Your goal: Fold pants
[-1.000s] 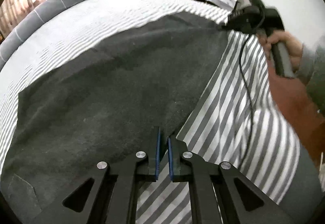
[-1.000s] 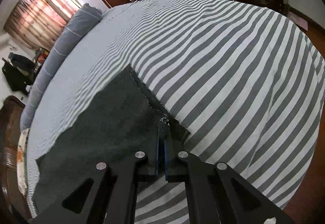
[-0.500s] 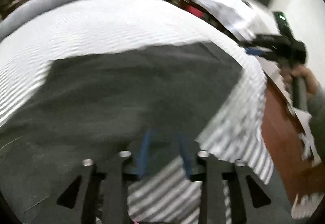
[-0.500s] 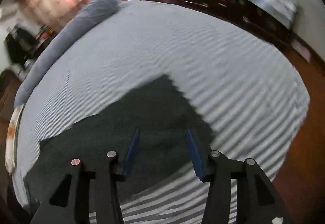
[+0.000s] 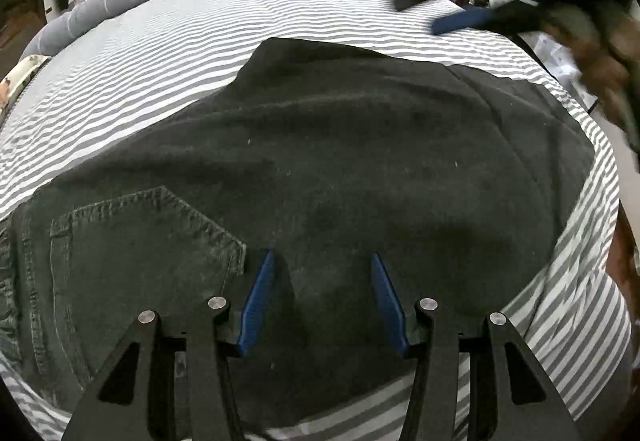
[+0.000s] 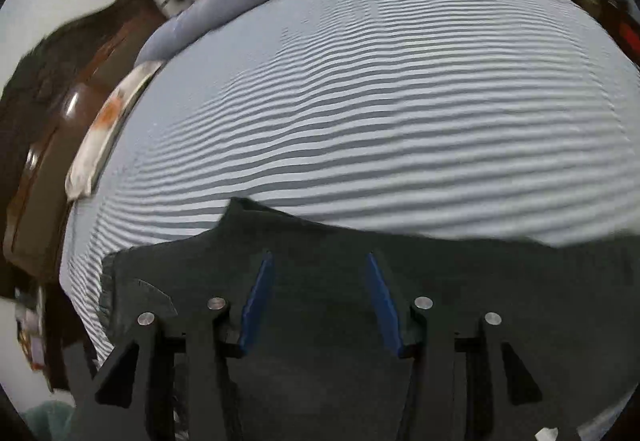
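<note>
Dark pants [image 5: 340, 169] flat on the striped bed [image 5: 280, 9], both grippers empty.

The left gripper [image 5: 320, 293] hangs spread over the pocket end; the pants' long axis runs away rightward toward the right gripper [image 6: 316, 293] (also spread, blurred), over the far end.

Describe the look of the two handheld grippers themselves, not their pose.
The left gripper and right gripper look alike: matte black angular linkage arms with triangular cut-outs, round silver pivot pins, and flat blue pads lining each finger. No cable or marking shows.
</note>
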Tool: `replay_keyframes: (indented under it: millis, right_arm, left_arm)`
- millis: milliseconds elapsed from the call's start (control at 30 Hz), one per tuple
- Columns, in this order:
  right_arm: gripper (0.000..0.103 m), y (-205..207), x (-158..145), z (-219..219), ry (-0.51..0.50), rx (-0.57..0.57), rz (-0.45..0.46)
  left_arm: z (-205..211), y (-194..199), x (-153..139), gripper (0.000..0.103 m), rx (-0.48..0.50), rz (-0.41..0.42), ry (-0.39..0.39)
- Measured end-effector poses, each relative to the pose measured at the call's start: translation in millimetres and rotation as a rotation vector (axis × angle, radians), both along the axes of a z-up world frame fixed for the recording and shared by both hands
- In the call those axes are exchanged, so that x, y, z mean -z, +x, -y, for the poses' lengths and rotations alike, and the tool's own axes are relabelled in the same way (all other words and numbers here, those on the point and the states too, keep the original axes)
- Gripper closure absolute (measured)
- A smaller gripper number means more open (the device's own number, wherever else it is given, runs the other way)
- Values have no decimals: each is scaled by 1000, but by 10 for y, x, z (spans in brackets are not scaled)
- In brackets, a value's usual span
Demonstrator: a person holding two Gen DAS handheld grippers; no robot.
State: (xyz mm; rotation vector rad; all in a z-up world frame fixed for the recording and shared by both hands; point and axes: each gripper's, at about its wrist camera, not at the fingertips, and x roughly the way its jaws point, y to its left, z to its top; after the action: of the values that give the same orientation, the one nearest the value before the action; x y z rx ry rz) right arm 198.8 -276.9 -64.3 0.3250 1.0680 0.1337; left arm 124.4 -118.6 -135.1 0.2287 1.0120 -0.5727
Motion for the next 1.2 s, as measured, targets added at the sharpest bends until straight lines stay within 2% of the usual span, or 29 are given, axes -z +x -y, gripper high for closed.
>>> replay_keyframes:
  millis: [167, 267, 300, 333, 433, 500, 567, 633, 700, 767, 900, 933, 1000, 1100, 1200]
  right_arm:
    - [57, 479, 171, -414, 17, -109, -42]
    - [56, 704, 285, -686, -2, -194, -86]
    - [59, 751, 323, -770, 4, -225, -104]
    - [71, 761, 345, -831, 7, -251, -116]
    - [93, 754, 411, -968, -30, -314, -131]
    - [99, 747, 384, -963, -11, -320, -109]
    - [102, 728, 298, -951, 13, -315, -70]
    - [102, 732, 153, -970, 23, -315, -4]
    - [103, 804, 92, -976, 24, -301, 24]
    - [103, 897, 129, -976, 18, -288, 10]
    - [93, 974, 263, -910, 24, -275, -61]
    - [85, 960, 286, -886, 10, -285, -71]
    - [77, 925, 344, -878, -24, -302, -80]
    - [74, 896, 422, -823, 6, -334, -101]
    - [68, 875, 479, -862, 1, -364, -103]
  left_arm:
    - [-45, -92, 23, 52, 5, -8, -31]
    - [-185, -86, 6, 52, -7, -25, -78]
    - [-213, -36, -11, 52, -14, -28, -93]
    - [-258, -15, -43, 52, -26, -29, -108]
    - [-357, 80, -165, 53, -60, 1, -141]
    - [-429, 193, -273, 53, -95, 63, -121]
    - [-485, 340, -357, 53, -113, 82, -148]
    - [-525, 516, -410, 53, -135, 89, -167]
    - [-552, 696, -409, 53, -152, 86, -172]
    - [-573, 883, -324, 53, -182, 42, -168]
    - [-712, 1040, -122, 53, -254, -37, -172]
    - [-743, 1033, -87, 53, -256, -37, -174]
    - [-747, 952, -54, 53, -246, -17, -155]
    - [-695, 860, -79, 52, -231, 6, -130]
    - [-736, 872, -78, 50, -232, -2, -152]
